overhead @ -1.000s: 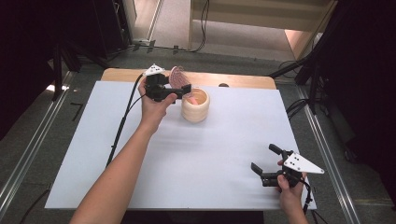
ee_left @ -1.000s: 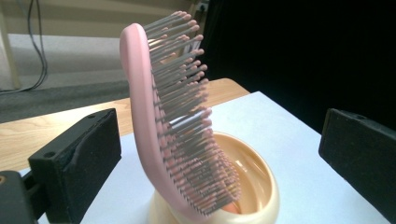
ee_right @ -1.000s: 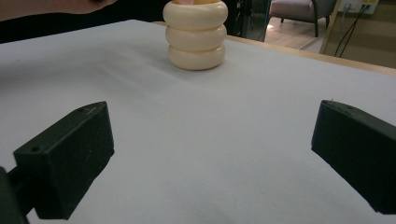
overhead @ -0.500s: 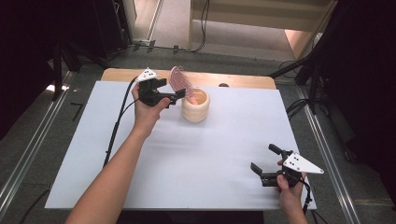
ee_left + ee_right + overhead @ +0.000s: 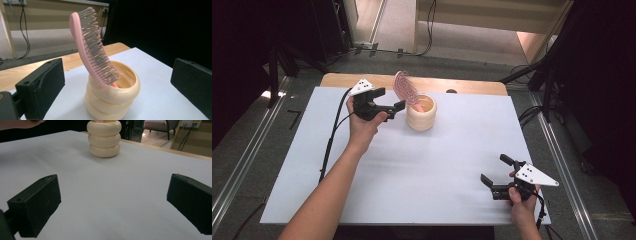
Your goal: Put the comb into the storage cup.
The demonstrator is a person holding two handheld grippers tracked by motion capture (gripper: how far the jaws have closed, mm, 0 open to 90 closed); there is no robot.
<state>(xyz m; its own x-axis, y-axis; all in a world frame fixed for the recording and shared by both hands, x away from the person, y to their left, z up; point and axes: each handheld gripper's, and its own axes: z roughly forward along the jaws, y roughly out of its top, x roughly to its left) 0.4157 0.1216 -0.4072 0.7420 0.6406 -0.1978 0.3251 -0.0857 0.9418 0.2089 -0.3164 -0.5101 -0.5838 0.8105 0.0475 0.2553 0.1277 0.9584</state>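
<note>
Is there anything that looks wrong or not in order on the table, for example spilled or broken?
Nothing stands out. The pink hairbrush stands handle-down in the cream ribbed cup, leaning on its rim, which is upright on the white table cover. Nothing looks spilled or broken.

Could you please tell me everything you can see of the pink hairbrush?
The hairbrush is pink plastic by its look, with an oval head of grey bristles. It stands handle down in the cream ribbed holder, leaning on the rim, head tilted up and out. Only the holder touches it; the left gripper is open beside it, apart.
</note>
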